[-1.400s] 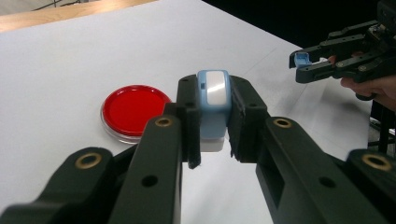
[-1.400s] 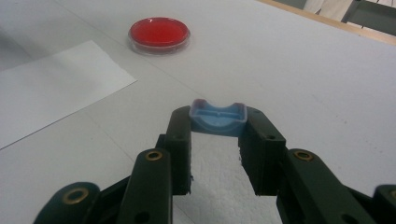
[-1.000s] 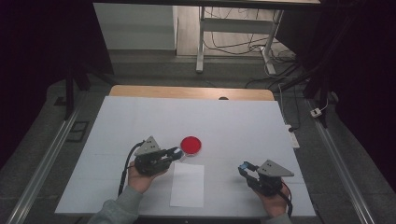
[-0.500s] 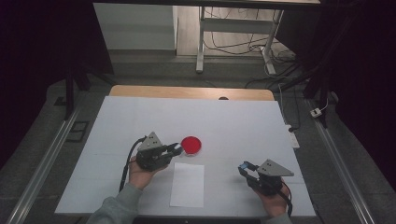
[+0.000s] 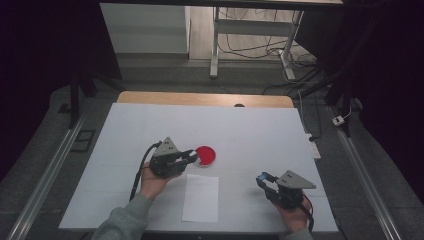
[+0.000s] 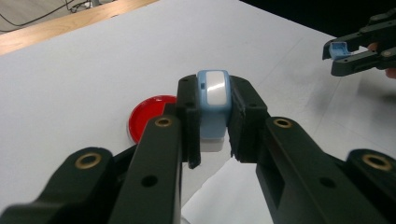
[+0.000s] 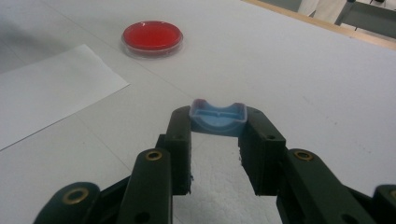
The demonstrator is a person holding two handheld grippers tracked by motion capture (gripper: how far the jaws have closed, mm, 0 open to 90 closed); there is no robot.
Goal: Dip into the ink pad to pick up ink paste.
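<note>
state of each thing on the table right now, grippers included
left gripper: shut on the blue and white stamp, held at the red dish
blue and white stamp: clamped between the left jaws
right gripper: shut on the blue cap
blue cap: off the stamp, pinched at the jaw tips
red dish: flat on the table, uncovered
white paper: flat, blank

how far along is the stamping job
Done: the cap is off and held in the right gripper. In hand: the left gripper grips the blue stamp beside the red pad. Left: the paper looks blank, so inking and stamping probably remain.
</note>
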